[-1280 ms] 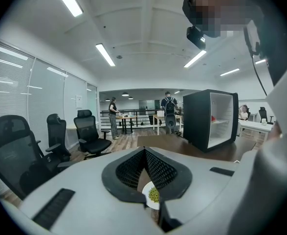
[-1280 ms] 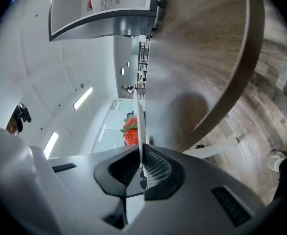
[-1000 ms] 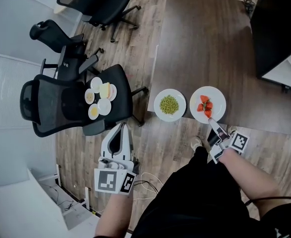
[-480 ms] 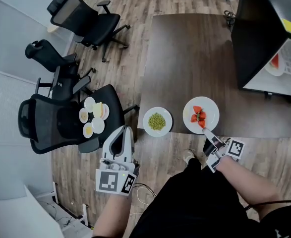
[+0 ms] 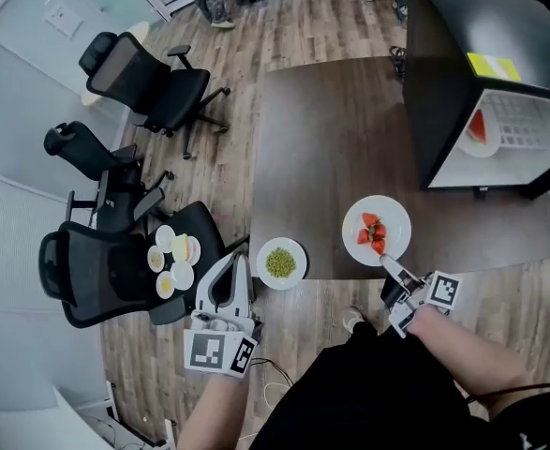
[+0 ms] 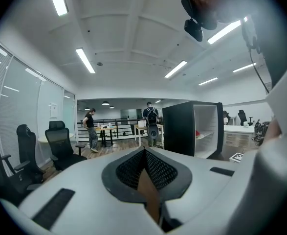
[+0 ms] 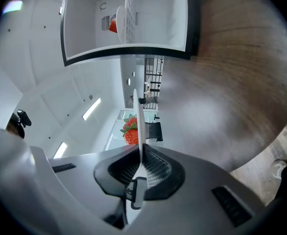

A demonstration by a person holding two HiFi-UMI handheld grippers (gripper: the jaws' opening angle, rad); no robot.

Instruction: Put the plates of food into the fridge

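1. The right claw is pressed tight on the near rim of the round white plate of red strawberries. The plate lies flat and reaches away from the claw over the near edge of the dark brown wooden tabletop. In the right gripper view it looks clear of the wood.
2. The black box fridge with a white inside stands on the far right part of the tabletop, its open mouth facing the near side. From the claw it lies ahead and off to the right in the head view. The right gripper view shows the mouth almost dead ahead, past the plate's far rim.
3. As I judge it, the carry calls for a push forward and rightward with the plate kept level. A white plate of red food already sits on the white grid shelf inside.
4. The left claw is pressed together on nothing, just left of the tabletop's near corner. It is the nearer claw to the round white plate of green peas, which waits at that corner, well apart from the fridge.
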